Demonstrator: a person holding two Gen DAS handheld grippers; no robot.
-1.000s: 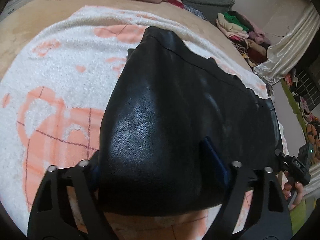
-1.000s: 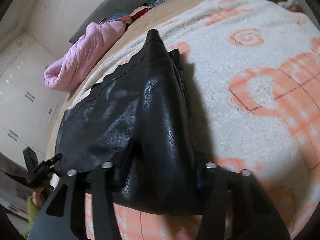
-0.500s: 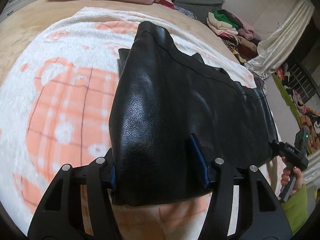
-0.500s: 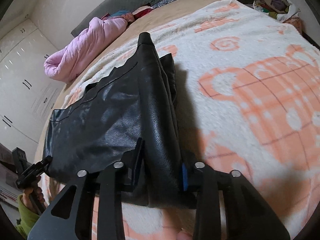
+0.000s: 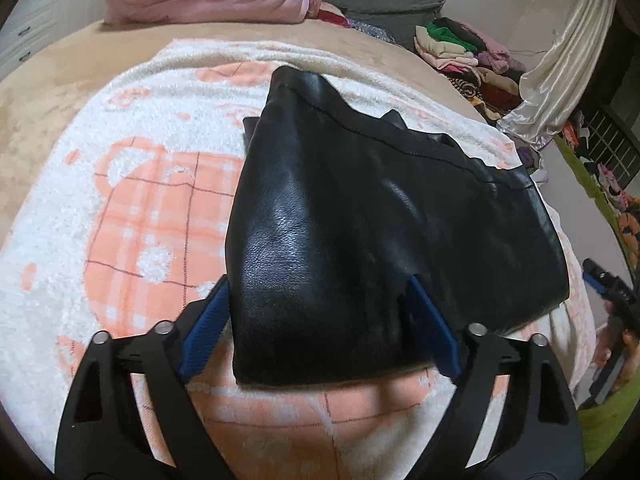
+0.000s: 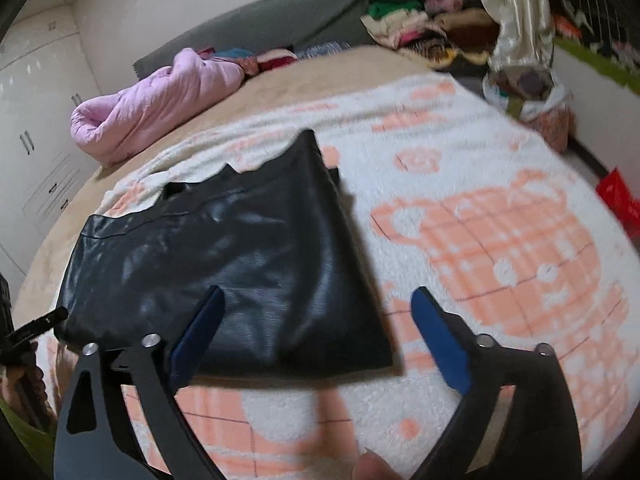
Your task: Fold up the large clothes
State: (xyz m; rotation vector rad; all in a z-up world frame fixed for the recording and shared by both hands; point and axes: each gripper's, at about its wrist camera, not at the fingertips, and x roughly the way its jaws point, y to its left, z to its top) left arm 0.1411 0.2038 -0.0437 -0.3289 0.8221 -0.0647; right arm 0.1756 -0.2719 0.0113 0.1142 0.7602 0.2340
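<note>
Black leather garment (image 5: 360, 220) folded on blanket (image 5: 120, 208); both grippers (image 5: 320, 340) (image 6: 316, 332) just opened wide, empty. Risk: stiff fold springing open.

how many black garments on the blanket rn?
1. The black leather garment lies folded on the white-and-orange blanket, between the open left gripper's fingers; in the right wrist view it sits left of centre. More layers may be hidden underneath.

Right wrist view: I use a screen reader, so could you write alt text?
Open tongs hover over a folded black leather garment lying on a white-and-orange blanket. A pink quilt lies beyond.
</note>
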